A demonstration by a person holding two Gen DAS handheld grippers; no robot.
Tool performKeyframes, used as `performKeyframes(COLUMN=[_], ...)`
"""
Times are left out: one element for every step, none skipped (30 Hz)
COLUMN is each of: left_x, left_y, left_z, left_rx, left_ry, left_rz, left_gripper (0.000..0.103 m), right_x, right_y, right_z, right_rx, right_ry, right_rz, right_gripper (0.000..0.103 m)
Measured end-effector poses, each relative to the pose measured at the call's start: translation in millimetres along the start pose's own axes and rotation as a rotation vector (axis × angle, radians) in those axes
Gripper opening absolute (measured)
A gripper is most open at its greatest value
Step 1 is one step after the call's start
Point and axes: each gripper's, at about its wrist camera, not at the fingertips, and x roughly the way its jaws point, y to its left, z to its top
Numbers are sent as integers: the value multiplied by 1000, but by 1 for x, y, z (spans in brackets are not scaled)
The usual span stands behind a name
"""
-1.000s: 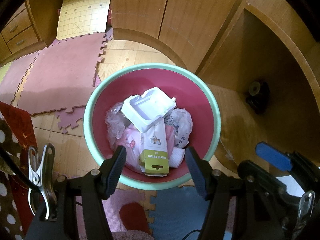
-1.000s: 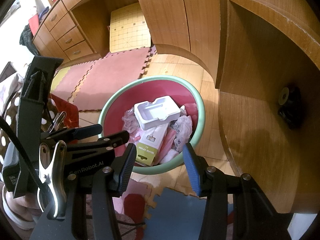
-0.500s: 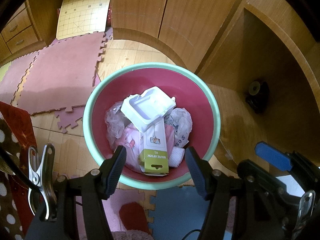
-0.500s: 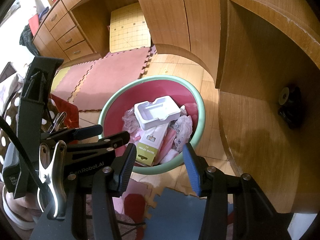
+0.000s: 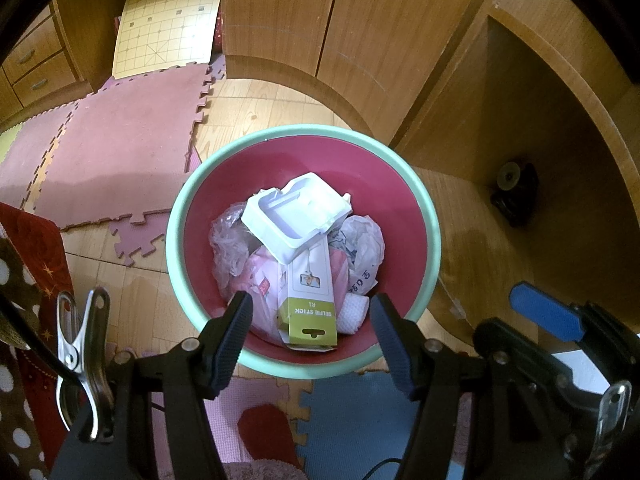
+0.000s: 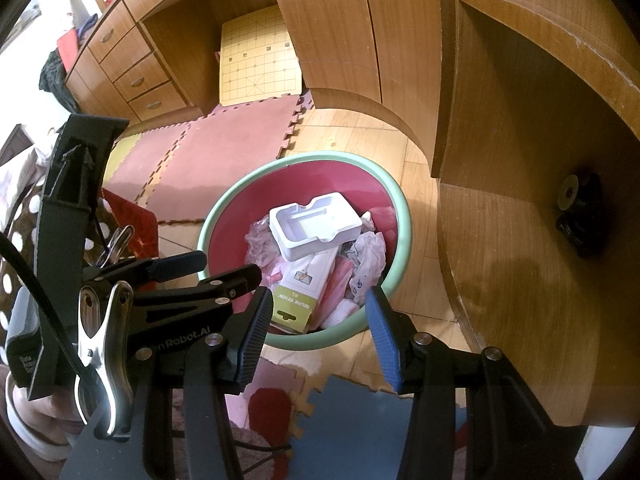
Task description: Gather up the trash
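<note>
A round trash bin with a mint-green rim and red inside stands on the floor; it also shows in the right wrist view. In it lie a white plastic tray, a green and white selfie stick box, crumpled paper and pink wrappers. My left gripper is open and empty above the bin's near rim. My right gripper is open and empty, also above the near rim, with the left gripper's fingers to its left.
Wooden desk cabinets curve behind the bin. A black round object sits in the open desk recess at right. Foam puzzle mats cover the floor at left, a blue mat lies near me. A chessboard leans under the desk.
</note>
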Motion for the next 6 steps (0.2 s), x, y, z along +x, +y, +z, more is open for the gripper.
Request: performKeyframes(left_x=[0,0,0,0,0,0], left_y=[0,-1,-1,-2,-2,-1], left_z=[0,0,-1,-1,-1,-1], left_rx=[0,0,0,-1,-2,-1], left_ry=[1,1,1,2,3,3], left_rz=[0,0,-1,0,0,-2], left_gripper=[64,64,64,64,64,64], right_x=[0,0,0,0,0,0], right_y=[0,0,0,0,-1,0], right_z=[0,0,0,0,0,0], right_rx=[0,1,1,0,-1,0], right_ry=[0,0,0,-1,-1,-2], right_rz=[0,0,0,1,1,1], right_gripper=[49,49,49,49,49,49])
